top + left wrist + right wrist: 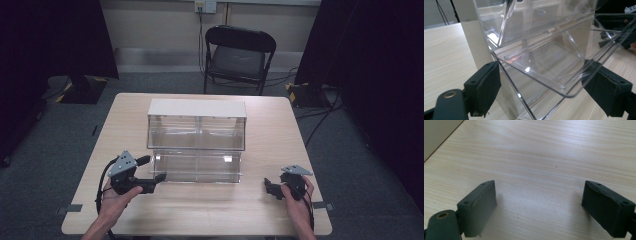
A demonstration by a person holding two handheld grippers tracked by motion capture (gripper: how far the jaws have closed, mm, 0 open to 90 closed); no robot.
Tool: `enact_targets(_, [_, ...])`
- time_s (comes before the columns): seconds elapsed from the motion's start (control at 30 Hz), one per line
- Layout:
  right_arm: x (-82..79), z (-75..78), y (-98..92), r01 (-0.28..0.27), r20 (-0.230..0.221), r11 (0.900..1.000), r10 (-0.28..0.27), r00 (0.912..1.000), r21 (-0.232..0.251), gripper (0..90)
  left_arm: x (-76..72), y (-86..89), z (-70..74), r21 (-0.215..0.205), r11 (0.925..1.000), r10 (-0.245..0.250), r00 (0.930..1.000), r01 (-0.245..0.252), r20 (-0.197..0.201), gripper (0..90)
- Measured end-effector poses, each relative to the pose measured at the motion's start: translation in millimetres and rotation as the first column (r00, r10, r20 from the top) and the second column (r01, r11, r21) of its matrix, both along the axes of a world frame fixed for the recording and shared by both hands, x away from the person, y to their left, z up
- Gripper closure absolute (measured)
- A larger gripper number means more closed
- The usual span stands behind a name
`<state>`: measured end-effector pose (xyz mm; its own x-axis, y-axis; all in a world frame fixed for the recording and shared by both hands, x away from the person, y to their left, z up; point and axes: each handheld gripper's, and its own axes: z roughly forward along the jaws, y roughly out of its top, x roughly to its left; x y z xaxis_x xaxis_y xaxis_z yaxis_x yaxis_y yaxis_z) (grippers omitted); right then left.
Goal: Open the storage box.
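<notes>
closing the spread left gripper (159, 178) askew on the clear bin flap (544, 75) risks slipping; the right gripper (268, 188) idles, spread.

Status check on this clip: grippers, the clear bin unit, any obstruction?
Left gripper open at clear bin unit, lower-left corner, nothing clamped. Right gripper open, low over bare table, off the unit. Nothing between them.

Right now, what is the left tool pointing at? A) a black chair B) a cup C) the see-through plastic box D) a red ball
C: in the left gripper view the left tool has its jaws spread wide at the lower corner of the clear plastic box, which stands on the wooden table.
</notes>
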<state>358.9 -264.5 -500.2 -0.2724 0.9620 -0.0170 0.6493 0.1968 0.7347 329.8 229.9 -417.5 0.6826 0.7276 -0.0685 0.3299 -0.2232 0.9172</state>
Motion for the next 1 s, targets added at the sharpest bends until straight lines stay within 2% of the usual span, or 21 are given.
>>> enact_targets(0.37, [0.0, 0.0, 0.0, 0.0, 0.0, 1.0, 0.0, 1.0, 0.0, 11.6, 2.0, 0.1, 6.2, 0.002, 1.0, -0.002, 1.0, 0.002, -0.009, 15.5])
enact_targets(0.87, [0.0, 0.0, 0.0, 0.0, 0.0, 1.0, 0.0, 1.0, 0.0, 11.6, 6.8, -0.4, 12.7, -0.027, 0.9996, 0.002, 1.0, -0.002, -0.008, 15.3])
enact_targets(1.0, [0.0, 0.0, 0.0, 0.0, 0.0, 1.0, 0.0, 1.0, 0.0, 11.6, 7.3, -1.0, 13.3, -0.017, 0.9999, 0.001, 1.0, -0.001, -0.007, 15.3])
